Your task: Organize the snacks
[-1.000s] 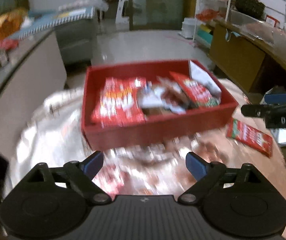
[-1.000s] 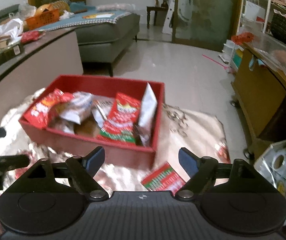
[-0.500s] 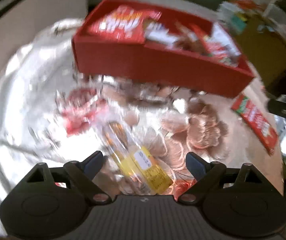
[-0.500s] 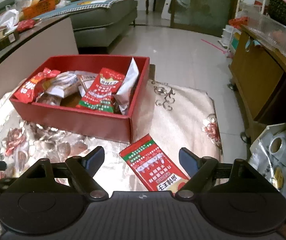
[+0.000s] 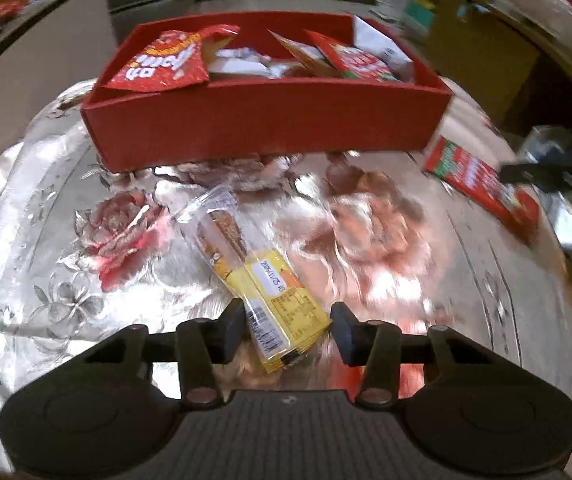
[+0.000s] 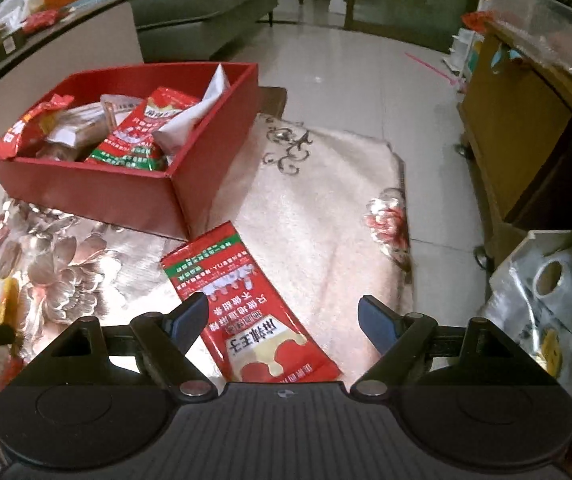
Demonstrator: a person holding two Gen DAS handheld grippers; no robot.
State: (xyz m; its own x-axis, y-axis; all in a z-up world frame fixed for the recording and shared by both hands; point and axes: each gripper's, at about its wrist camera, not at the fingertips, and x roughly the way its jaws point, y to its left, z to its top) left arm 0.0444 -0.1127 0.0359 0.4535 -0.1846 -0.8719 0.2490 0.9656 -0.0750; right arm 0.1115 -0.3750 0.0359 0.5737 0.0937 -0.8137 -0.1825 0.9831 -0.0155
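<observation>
Left gripper [image 5: 288,330]: jaws closing, yellow snack packet [image 5: 274,296] has its near end between the fingers, pads not pressing it yet; the rest runs toward the red box [image 5: 262,120]. Right gripper [image 6: 284,320]: jaws wide, nothing gripped, red sachet [image 6: 246,304] flat on the floral cloth [image 6: 326,208] between the fingers, nearer the left one.

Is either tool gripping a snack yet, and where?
No firm hold yet. Left tool is closing around the yellow packet's near end; right tool is open over the red packet.
</observation>
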